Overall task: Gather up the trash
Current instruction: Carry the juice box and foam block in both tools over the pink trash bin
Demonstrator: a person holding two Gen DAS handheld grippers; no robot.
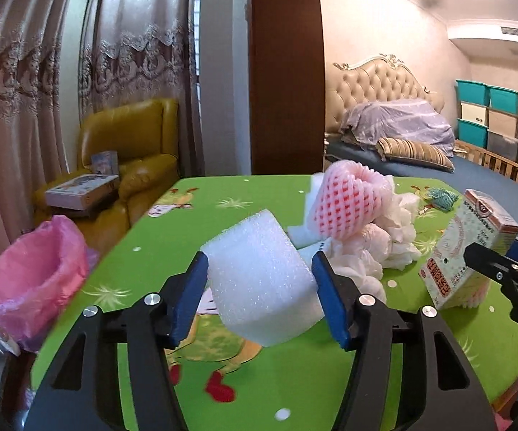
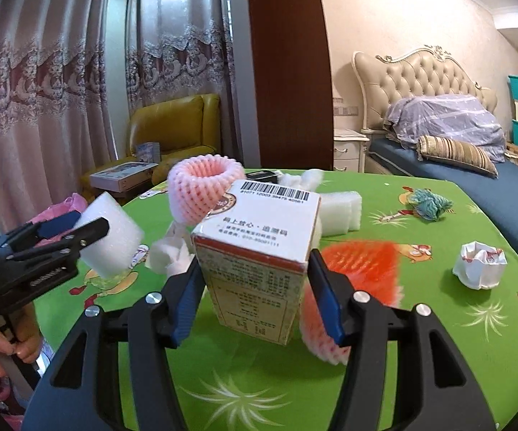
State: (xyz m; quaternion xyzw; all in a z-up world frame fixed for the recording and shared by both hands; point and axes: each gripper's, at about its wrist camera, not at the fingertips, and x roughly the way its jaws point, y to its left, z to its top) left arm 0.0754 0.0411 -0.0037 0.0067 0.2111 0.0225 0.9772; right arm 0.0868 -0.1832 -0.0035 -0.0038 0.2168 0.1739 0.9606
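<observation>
My left gripper (image 1: 259, 280) is shut on a white foam block (image 1: 259, 280) and holds it above the green table (image 1: 294, 377). It also shows in the right wrist view (image 2: 75, 231) with the foam (image 2: 111, 237). My right gripper (image 2: 255, 287) is shut on a printed cardboard box (image 2: 255, 251), seen at the right of the left wrist view (image 1: 463, 251). A pink bin bag (image 1: 32, 273) stands open at the table's left edge. Pink foam net sleeves (image 1: 345, 204) (image 2: 197, 190), crumpled white tissue (image 1: 377, 248) and an orange net (image 2: 363, 269) lie on the table.
A crumpled white wrapper (image 2: 477, 265) and a teal yarn bundle (image 2: 427, 203) lie at the right of the table. More white foam pieces (image 2: 341, 212) lie at the back. A yellow armchair (image 1: 133, 151) and a bed (image 2: 456, 165) stand beyond.
</observation>
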